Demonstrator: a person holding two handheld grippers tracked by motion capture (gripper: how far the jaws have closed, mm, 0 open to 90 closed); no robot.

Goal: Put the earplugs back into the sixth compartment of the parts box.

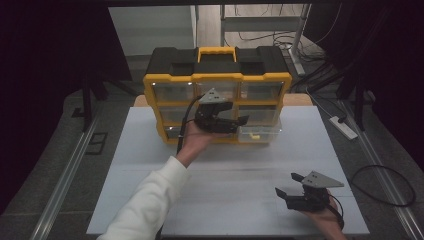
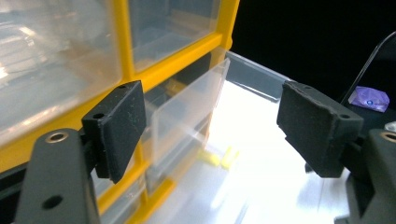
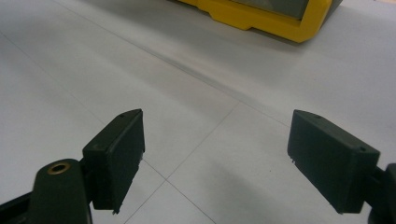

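Note:
A yellow-and-black drawer cabinet [image 1: 217, 75] with clear drawers stands at the back of the white table [image 1: 150, 165]. Its bottom right drawer [image 1: 260, 134] is pulled out, and small yellow pieces [image 1: 254, 135] lie inside it. My left gripper [image 1: 239, 124] hovers in front of the cabinet's middle, jaws pointing right over that drawer. In the left gripper view the left gripper [image 2: 210, 126] is open with nothing between its pads, the drawer wall [image 2: 187, 112] and yellow pieces [image 2: 219, 158] beyond. My right gripper [image 1: 286, 184] rests low at the table's front right, open and empty [image 3: 215, 158].
A white power strip [image 1: 343, 127] and cables lie on the floor to the right of the table. A small purple object [image 2: 369, 99] shows past the drawer in the left gripper view. The cabinet's yellow base [image 3: 261, 16] lies ahead of the right gripper.

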